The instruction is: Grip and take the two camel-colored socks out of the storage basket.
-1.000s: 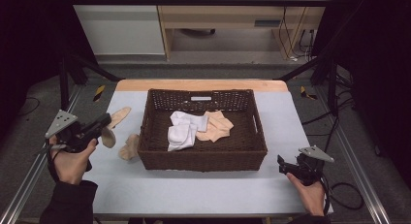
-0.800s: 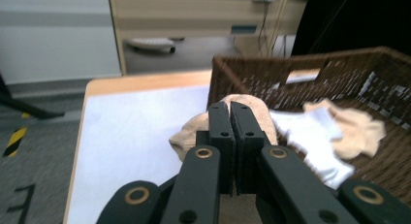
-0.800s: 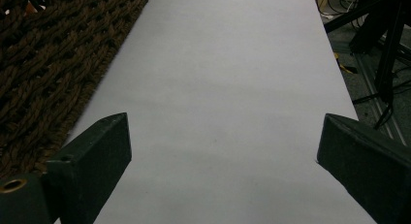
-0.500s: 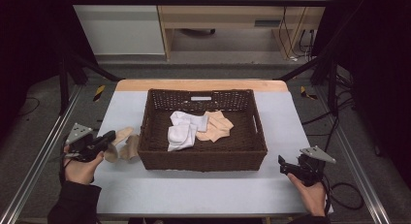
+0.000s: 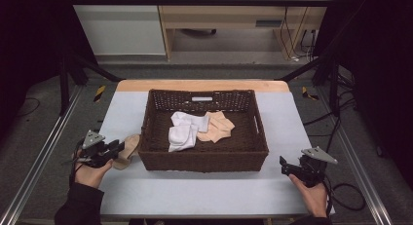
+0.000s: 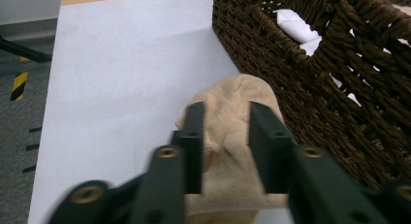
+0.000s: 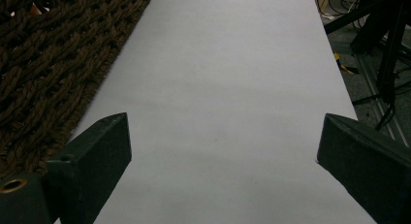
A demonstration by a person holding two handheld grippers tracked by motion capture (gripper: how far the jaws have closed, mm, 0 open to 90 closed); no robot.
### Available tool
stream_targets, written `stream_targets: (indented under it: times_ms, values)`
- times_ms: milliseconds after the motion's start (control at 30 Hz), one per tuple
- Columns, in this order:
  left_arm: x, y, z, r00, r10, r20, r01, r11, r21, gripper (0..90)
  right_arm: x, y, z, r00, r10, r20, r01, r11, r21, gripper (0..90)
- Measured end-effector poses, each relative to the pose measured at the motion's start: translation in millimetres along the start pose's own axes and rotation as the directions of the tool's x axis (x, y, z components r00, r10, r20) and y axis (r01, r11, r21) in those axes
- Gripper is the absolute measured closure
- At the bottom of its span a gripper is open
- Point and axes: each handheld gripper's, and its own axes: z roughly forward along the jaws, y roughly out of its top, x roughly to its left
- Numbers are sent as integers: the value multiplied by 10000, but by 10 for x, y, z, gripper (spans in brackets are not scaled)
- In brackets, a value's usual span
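Left gripper [image 6: 225,139]: jaws are set either side of a beige sock [image 6: 232,151], not yet clamped.
Right gripper [image 7: 223,151]: jaws are spread wide over bare table [image 7: 232,73]; nothing is held.
Sock position: near the table's left edge, just beside the wicker basket [image 5: 204,157].
Handling: judged soft, light, limp; best pinched mid-bunch.

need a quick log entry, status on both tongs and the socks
Left tongs straddling the beige sock beside the basket, not clamped. Right tongs wide open over bare table. White socks in the basket. Nothing in the way.
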Motion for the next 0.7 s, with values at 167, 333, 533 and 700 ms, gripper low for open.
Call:
stream_targets:
  times_ms: [167,333,533,700]
  values:
    - [36,-56,-76,9998,-190,-49,187,9986,-500,456,0,0,-7,10000,-7,-14,7,10000,-15,55]
    - [59,-140,-226,9995,-322,29,323,9950,-947,339,-4,-2,-12,10000,20,-13,-20,10000,-62,55]
    - [96,-358,-356,9989,-464,-46,459,9962,-747,283,-7,0,-18,10000,66,-9,-66,10000,-70,55]
    - [118,-524,-343,9985,-517,-204,514,9985,-192,271,-15,-2,-23,10000,95,-25,-95,9999,-106,55]
